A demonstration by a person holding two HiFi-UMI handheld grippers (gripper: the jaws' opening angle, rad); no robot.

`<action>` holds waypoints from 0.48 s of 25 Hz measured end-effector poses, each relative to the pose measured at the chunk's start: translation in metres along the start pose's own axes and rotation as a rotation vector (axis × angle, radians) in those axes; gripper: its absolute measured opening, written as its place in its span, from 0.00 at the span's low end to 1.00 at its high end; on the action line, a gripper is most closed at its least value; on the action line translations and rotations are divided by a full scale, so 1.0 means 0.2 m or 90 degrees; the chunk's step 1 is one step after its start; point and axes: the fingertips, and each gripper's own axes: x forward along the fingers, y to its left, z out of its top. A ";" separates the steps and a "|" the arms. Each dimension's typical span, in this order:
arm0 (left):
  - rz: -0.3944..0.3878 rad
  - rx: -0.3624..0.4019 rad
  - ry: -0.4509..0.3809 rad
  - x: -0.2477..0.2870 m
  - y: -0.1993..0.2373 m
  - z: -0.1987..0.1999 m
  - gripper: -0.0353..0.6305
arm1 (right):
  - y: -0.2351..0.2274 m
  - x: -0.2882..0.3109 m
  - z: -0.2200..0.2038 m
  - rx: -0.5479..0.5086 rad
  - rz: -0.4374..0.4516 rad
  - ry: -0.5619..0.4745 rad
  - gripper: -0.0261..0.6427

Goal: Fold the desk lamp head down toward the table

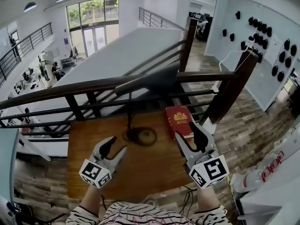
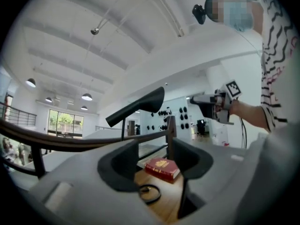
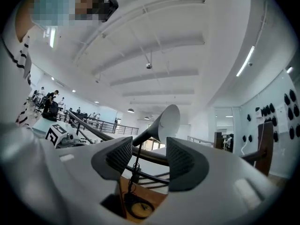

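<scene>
A desk lamp stands on the wooden table (image 1: 93, 172). Its long dark head (image 1: 150, 81) juts out level on a thin stem over a ring-shaped base (image 1: 139, 136). In the head view my left gripper (image 1: 117, 145) hovers open just left of the base. My right gripper (image 1: 188, 134) is open to the base's right, over the near end of a red book (image 1: 179, 118). The left gripper view shows the lamp head (image 2: 136, 109), the base (image 2: 150, 193) and the book (image 2: 161, 168) beyond empty jaws. In the right gripper view the lamp head (image 3: 161, 125) rises past open, empty jaws.
A dark handrail (image 1: 70, 88) with a thick post (image 1: 232, 90) runs right behind the table, with a drop to a lower floor beyond. White equipment (image 1: 267, 168) stands on the floor at the right. Cables hang off the table's near edge.
</scene>
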 end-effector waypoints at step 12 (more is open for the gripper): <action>0.021 0.047 0.006 0.31 0.17 0.10 0.37 | -0.17 0.29 0.18 -0.063 0.047 -0.031 0.36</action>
